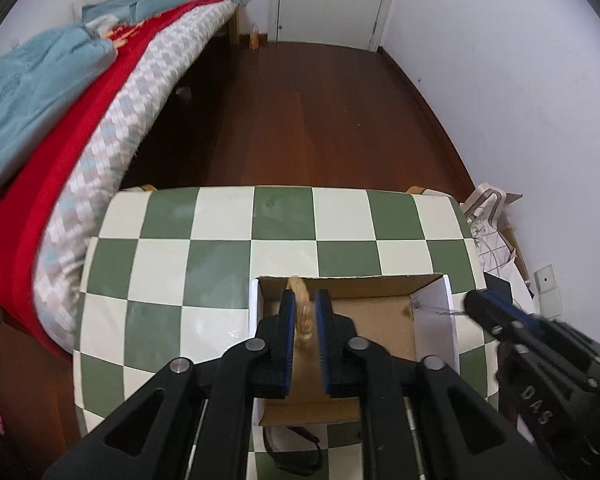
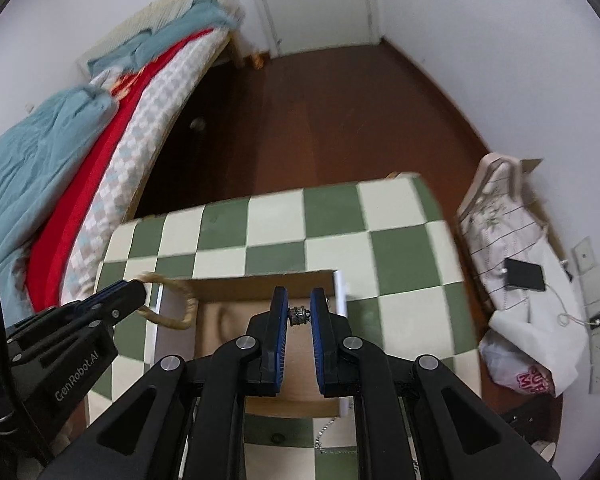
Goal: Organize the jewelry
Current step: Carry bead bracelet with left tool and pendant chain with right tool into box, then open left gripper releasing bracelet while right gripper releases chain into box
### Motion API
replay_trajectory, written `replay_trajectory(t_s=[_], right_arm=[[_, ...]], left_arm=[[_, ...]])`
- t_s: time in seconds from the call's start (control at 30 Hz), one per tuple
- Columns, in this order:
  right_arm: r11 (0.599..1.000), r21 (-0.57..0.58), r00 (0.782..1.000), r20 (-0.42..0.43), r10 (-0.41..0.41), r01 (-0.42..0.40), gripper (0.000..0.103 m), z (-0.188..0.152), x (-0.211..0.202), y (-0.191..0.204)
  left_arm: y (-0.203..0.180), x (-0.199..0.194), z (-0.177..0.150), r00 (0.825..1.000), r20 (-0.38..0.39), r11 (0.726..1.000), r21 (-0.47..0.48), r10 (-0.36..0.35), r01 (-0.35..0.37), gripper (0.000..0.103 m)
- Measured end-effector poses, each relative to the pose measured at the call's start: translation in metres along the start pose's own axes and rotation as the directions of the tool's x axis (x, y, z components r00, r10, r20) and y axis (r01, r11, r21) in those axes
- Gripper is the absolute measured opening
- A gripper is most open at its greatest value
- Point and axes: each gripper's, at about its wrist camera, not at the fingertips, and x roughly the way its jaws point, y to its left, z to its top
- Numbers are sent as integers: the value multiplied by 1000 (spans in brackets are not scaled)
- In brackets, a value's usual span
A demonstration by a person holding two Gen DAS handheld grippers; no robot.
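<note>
We cannot tell the box [image 1: 374, 322] contents. Left hand-held gripper [image 1: 305, 304] clamps a braided band [image 1: 302, 312]; right hand-held gripper [image 2: 299, 307] clamps a bead charm [image 2: 299, 315].

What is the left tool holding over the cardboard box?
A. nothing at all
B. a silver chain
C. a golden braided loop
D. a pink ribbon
C: the left tool is pinched on a golden braided loop that hangs over the left edge of the cardboard box, and the right wrist view shows the same loop draped over that side.
</note>
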Motion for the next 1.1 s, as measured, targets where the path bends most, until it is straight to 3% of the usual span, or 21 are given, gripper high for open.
replay_trajectory(t_s=[0.03,0.07,0.1,0.13,0.17,0.2,0.23,0.37,0.43,0.73,1.1], right_arm=[[1000,-3,1000,-23,15,-15,13,1,8,0],[1000,-13,999,-41,11,-12,13,2,14,1],[1000,-20,998,-55,-1,0,18,3,18,2],[1000,-21,997,-83,-10,8,36,2,24,2],[1000,-22,995,-98,-19,17,49,2,27,1],[999,-24,994,-106,-27,24,75,0,29,0],[998,-28,992,-115,-53,50,89,-3,30,-1],[991,-57,982,-139,-131,124,91,-16,33,-1],[984,-75,975,-140,-171,162,99,-25,34,0],[982,-53,972,-139,-187,181,99,-59,25,4],[980,-67,980,-49,-192,189,99,-78,-29,18]], left_arm=[[1,2,1,1000,0,1000,-7,-4,4,13],[3,3,2,1000,10,1000,-8,5,-5,23],[4,3,4,1000,21,1000,-6,12,-12,45],[7,3,6,999,28,1000,-9,27,-27,62],[11,4,8,999,29,999,-23,37,-36,94],[16,2,9,998,41,998,-39,44,-43,101],[20,0,10,996,58,997,-42,66,-63,101],[29,-5,4,986,75,989,-24,150,-149,103],[31,-8,-3,980,92,984,-17,178,-177,103],[34,-27,-40,960,134,969,-2,245,-247,103],[35,-77,-70,953,203,973,-4,226,-230,103]])
